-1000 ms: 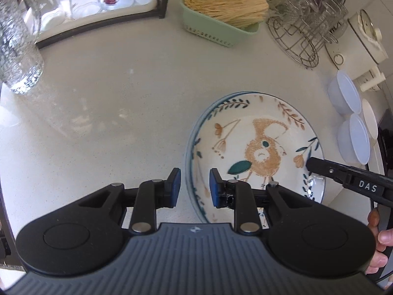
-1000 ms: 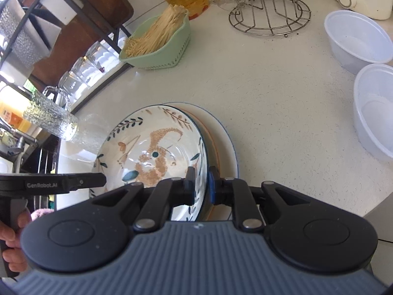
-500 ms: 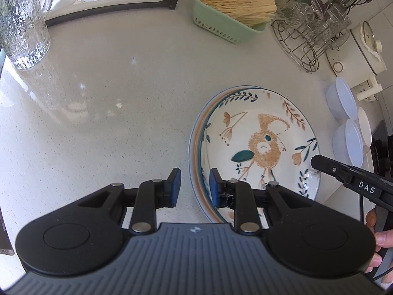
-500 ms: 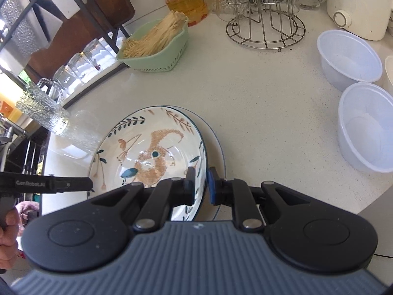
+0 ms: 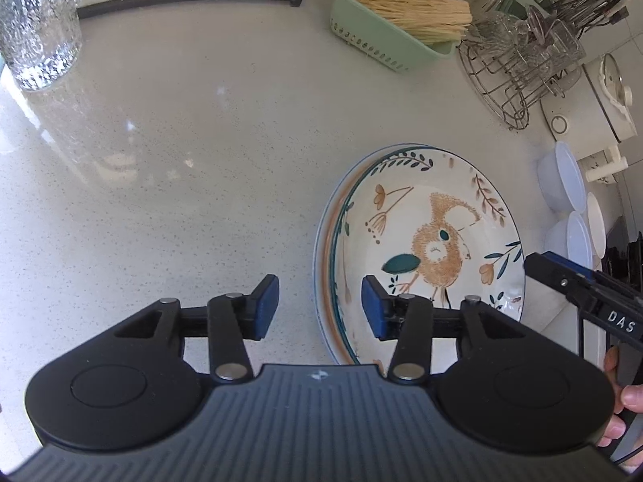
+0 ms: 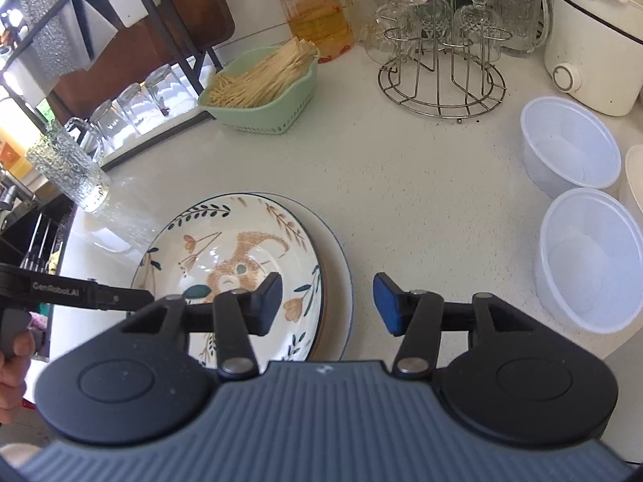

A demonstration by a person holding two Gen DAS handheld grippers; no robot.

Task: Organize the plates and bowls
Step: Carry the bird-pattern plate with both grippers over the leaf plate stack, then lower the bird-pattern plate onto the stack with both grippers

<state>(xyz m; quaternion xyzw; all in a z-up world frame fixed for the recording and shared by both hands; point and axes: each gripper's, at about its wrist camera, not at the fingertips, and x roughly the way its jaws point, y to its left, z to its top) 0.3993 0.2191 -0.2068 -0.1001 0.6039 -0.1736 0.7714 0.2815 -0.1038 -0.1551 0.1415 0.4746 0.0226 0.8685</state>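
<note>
A bird-pattern plate (image 5: 426, 233) lies on top of a larger plate (image 5: 323, 241) with an orange and blue rim on the white counter. It also shows in the right wrist view (image 6: 229, 249), on the larger plate (image 6: 341, 277). My left gripper (image 5: 319, 307) is open, its fingers astride the plates' left rim, holding nothing. My right gripper (image 6: 327, 305) is open, astride the plates' right rim, holding nothing. Two white plastic bowls (image 6: 568, 146) (image 6: 588, 259) stand to the right.
A green basket of sticks (image 6: 261, 88), a wire glass rack (image 6: 442, 68), a white cooker (image 6: 590, 44), a textured glass (image 6: 68, 166) and a shelf of upturned glasses (image 6: 132, 108) ring the counter. A third pale bowl (image 6: 635, 180) sits at the right edge.
Both grippers have opened from a near-shut grip on the plate rims. Both have risen and drawn back a little; the plates stay stacked on the counter.
</note>
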